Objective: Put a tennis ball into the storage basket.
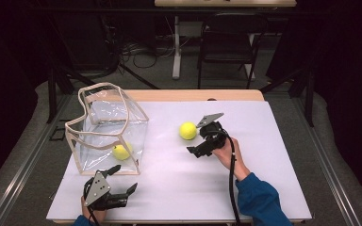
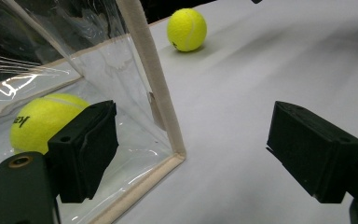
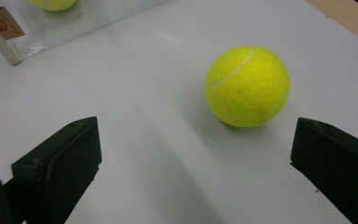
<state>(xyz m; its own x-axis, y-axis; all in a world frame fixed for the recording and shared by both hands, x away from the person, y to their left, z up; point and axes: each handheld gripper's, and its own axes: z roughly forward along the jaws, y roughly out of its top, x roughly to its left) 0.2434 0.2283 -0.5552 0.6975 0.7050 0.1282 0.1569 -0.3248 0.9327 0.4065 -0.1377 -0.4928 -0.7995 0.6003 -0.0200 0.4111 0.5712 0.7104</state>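
Lying mid-frame in the high view, a ball (image 1: 187,131) rests on the white surface (image 1: 264,188) just left of the right claw (image 1: 201,140), whose jaws stand apart. Lower left, the left claw (image 1: 122,181) gapes beside the clear bag (image 1: 107,129), which holds another ball (image 1: 121,151).

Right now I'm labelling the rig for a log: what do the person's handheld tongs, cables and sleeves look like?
Both tongs are black with two blocky, rectangular jaws. The left tongs and right tongs each carry a grey three-cornered plate on top. A black cable trails from the right one along the forearm. The person wears a blue sleeve.
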